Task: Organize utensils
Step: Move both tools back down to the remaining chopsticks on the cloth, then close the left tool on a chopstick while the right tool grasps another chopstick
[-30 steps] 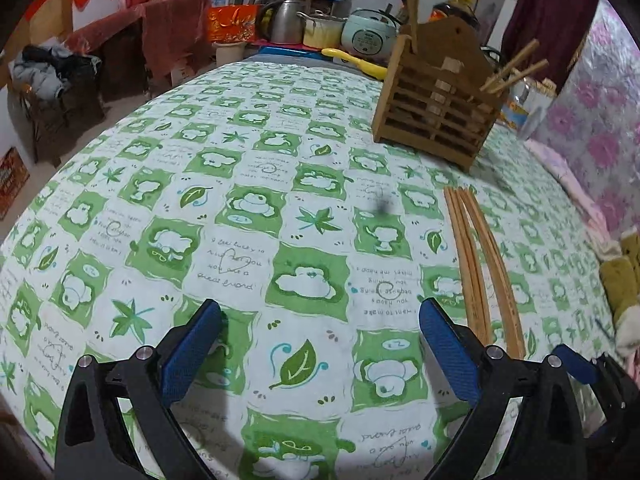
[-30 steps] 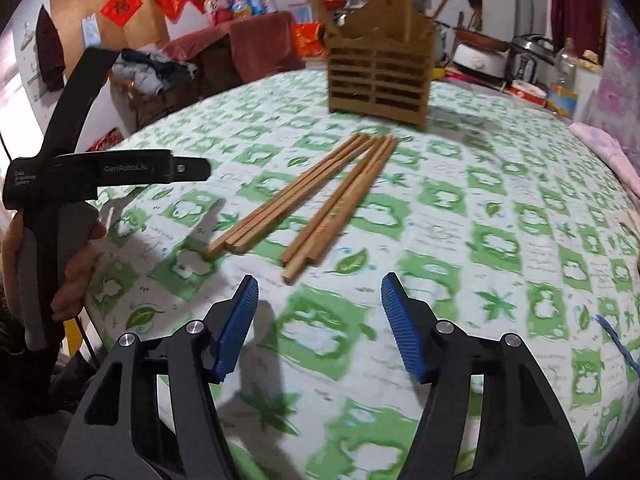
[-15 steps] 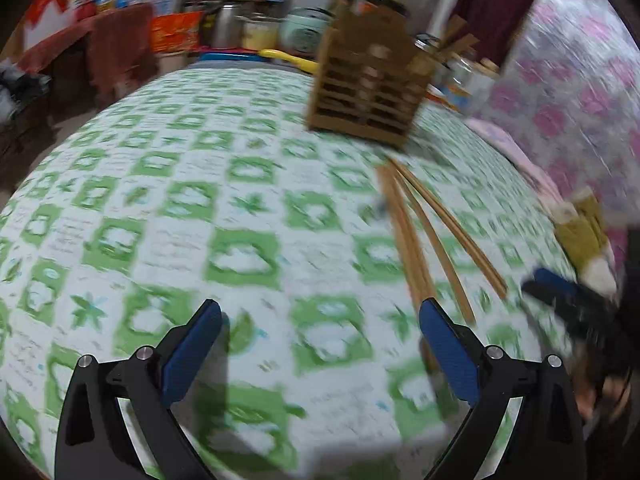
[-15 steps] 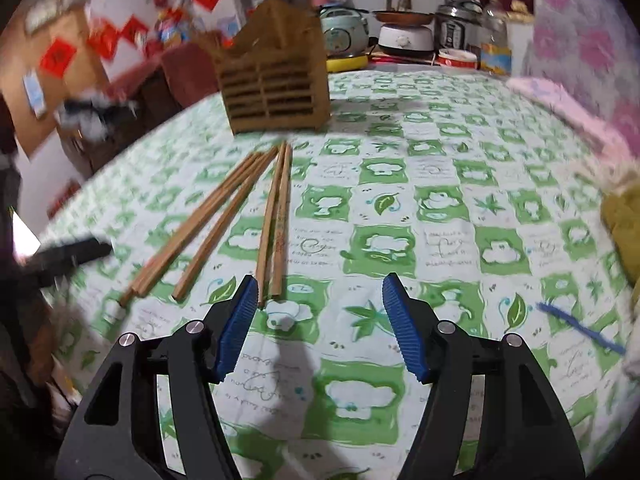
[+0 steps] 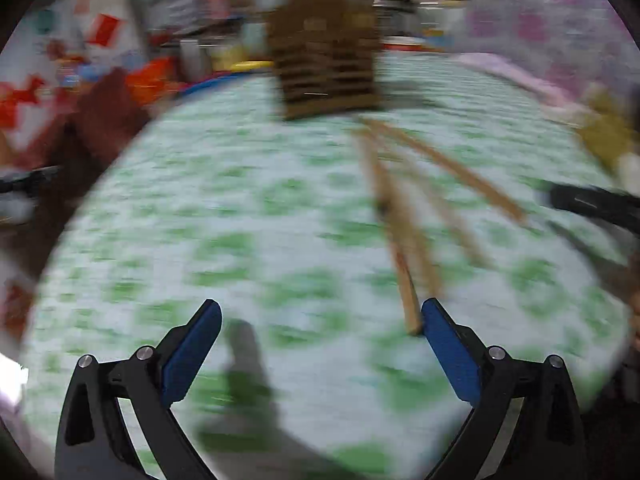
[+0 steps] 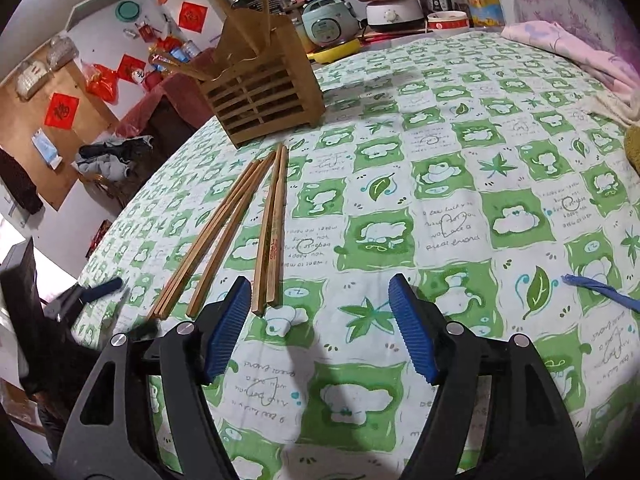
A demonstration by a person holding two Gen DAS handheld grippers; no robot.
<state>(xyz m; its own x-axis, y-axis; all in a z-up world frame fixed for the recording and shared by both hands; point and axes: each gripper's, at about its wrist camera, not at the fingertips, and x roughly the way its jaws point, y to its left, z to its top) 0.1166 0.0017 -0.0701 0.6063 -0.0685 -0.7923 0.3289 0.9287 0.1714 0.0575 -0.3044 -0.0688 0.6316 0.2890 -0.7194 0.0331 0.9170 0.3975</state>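
Several wooden chopsticks (image 6: 240, 232) lie flat on the green-and-white tablecloth (image 6: 460, 168), fanned out in front of a slatted wooden utensil holder (image 6: 266, 96) that has a few chopsticks standing in it. My right gripper (image 6: 320, 300) is open and empty, low over the cloth, with the nearest chopstick ends just off its left finger. The left wrist view is motion-blurred; there my left gripper (image 5: 320, 320) is open and empty, with the chopsticks (image 5: 400, 232) ending at its right finger and the holder (image 5: 324, 68) beyond.
Rice cookers, pots and bottles (image 6: 384, 8) crowd the far side behind the holder. Pink fabric (image 6: 572, 52) lies at the right edge of the table. A blue strip (image 6: 600, 290) lies on the cloth to the right. The left gripper's tip (image 6: 86, 294) shows at the table's left edge.
Both grippers have swung round toward the chopsticks. The left view has panned left and come closer to them, and the right gripper has moved nearer their ends. Both stay open.
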